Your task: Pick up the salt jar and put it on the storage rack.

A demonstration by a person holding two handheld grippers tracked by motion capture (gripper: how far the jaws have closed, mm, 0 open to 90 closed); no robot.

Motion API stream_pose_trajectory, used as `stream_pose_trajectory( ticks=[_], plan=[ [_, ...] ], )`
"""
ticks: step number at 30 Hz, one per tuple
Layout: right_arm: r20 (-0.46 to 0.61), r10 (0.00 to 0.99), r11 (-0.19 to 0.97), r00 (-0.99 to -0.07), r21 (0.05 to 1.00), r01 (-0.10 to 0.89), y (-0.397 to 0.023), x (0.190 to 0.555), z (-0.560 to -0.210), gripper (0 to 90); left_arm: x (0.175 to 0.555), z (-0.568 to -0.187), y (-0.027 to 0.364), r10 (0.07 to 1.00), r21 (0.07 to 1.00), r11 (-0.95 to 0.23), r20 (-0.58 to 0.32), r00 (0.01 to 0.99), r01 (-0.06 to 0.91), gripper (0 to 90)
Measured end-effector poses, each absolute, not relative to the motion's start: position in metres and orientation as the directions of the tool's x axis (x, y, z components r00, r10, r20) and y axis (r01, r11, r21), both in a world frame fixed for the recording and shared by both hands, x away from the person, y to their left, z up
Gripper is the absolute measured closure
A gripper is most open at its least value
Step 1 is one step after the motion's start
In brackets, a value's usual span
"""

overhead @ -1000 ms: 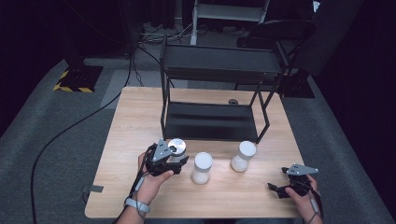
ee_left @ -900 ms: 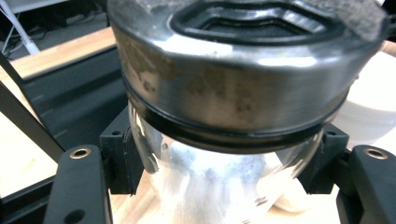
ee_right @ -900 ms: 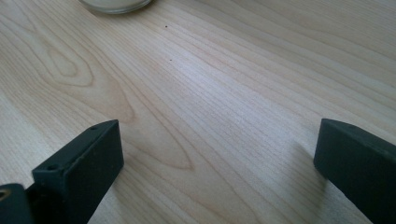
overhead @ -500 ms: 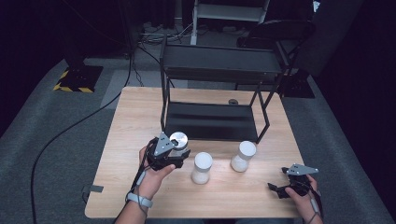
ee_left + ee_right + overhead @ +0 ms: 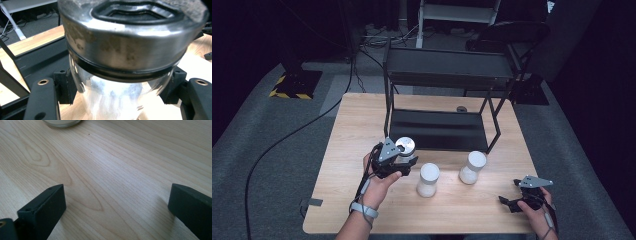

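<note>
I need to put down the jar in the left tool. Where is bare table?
Free: the wood left of the rack, and the near edge between the two standing jars and the right tool. Crowded: around those jars, before the rack.

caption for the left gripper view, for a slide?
Left gripper shut on a glass jar with a metal lid, black rack on the wooden table behind.
</note>
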State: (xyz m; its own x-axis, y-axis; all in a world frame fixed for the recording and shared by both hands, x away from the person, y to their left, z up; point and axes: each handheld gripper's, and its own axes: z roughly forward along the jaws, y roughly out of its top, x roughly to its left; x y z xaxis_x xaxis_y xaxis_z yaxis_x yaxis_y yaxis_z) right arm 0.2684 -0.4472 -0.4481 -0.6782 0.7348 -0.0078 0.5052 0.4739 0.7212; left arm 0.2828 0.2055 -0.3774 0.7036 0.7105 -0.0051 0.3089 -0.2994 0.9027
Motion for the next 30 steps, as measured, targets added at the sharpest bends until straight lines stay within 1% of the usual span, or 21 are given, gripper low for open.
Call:
stream_pose_trajectory(
  ticks=[13, 30],
  plan=[
    [-0.007, 0.735, 0.473, -0.678, 0.721, 0.507, -0.447, 0.268, -0.448, 1.3, 0.294, -0.371, 0.201, 0.712, 0.908, -0.294, -0.001, 0.702, 0.299, 30.6],
    [-0.008, 0.741, 0.469, -0.672, 0.722, 0.509, -0.446, 0.266, -0.448, 1.3, 0.313, -0.354, 0.196, 0.711, 0.918, -0.287, 0.011, 0.703, 0.275, 30.6]
  ],
)
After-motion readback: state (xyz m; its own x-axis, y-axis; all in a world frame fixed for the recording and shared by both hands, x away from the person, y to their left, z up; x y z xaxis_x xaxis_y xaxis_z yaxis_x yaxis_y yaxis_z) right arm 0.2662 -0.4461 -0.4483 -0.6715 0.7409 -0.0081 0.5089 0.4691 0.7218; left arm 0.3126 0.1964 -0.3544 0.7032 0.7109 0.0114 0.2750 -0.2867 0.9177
